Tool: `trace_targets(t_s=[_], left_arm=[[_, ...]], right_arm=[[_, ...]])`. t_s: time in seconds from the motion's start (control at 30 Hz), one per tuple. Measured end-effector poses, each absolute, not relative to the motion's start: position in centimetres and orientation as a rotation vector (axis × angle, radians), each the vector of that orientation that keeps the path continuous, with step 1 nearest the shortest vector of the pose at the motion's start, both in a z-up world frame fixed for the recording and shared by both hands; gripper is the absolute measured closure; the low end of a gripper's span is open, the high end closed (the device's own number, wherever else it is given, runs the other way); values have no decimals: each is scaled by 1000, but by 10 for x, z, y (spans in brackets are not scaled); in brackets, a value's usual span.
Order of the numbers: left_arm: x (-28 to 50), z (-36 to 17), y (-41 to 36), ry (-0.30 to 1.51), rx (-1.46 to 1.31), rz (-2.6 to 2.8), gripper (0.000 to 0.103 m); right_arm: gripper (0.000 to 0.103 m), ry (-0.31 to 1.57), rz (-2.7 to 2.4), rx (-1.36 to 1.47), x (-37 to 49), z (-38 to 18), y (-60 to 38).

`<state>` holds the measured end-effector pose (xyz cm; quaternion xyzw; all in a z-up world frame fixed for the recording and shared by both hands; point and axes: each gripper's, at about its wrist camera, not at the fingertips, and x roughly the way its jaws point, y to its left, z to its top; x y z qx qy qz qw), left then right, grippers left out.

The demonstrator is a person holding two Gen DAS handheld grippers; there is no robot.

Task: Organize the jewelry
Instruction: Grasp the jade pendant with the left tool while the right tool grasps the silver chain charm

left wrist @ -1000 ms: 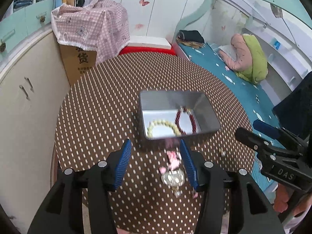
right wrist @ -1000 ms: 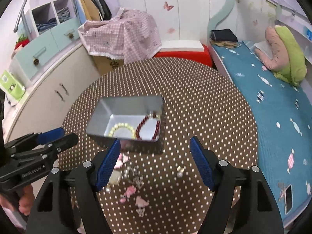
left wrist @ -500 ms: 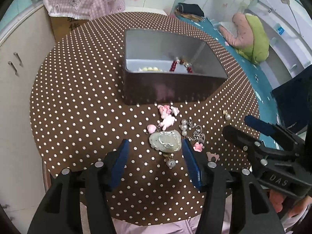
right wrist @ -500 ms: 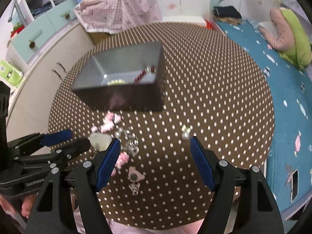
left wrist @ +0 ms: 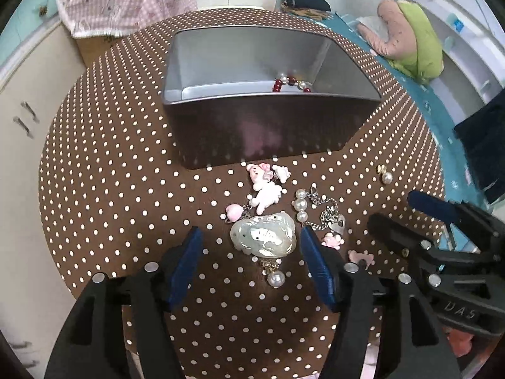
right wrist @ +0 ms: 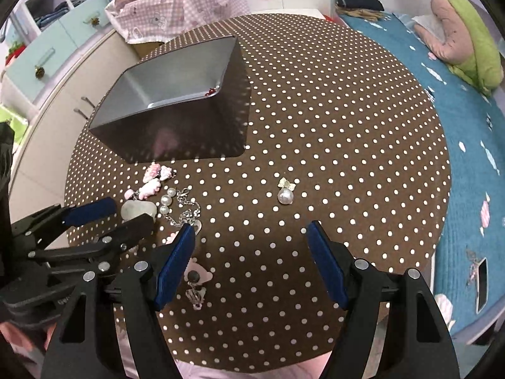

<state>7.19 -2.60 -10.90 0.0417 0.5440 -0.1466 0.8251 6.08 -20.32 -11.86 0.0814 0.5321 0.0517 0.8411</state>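
The round brown table with white dots (left wrist: 104,170) holds all the jewelry. At the back sits a grey metal box with tall sides (left wrist: 271,126), and inside it lies a bracelet of red and white beads (left wrist: 292,83).

In front of the box, going from left to right, there is a small pink heart charm (left wrist: 234,212), then a pink and white bunny charm (left wrist: 263,186). Just below them lies a big pale green carved stone pendant (left wrist: 263,235) with a pearl hanging under it. The left gripper (left wrist: 252,252) has its jaws spread wide, one blue pad on each side of this pendant. The pads are close to it, but you cannot tell if they touch it.

Next to the pendant is a silver chain with white pearls and a heart lock (left wrist: 318,208). Some small pink charms lie by the right pad.

Farther right, well apart from the pile, a round white pearl earring with a gold bow (right wrist: 285,192) lies alone on the table. The right gripper (right wrist: 251,262) hangs above bare table near it, jaws spread wide, holding nothing.

At the far right is a blue bed with a pink and green pillow (right wrist: 464,31).
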Motion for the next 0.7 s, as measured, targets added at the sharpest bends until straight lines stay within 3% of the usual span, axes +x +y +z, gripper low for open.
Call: trace_targets(t_s=[0.07,0.5,0.7], left_arm=[[69,-108,-33,1132,130,-318,62],[69,-99,-18,1095,119,-311,63],[68,-93,2,1082,94,-272,63]], right_arm=[[32,1131,106,176,64,-120,-204],[32,1105,217,109,69,-118,-176],[50,1117,284,69,79,-122,-149]])
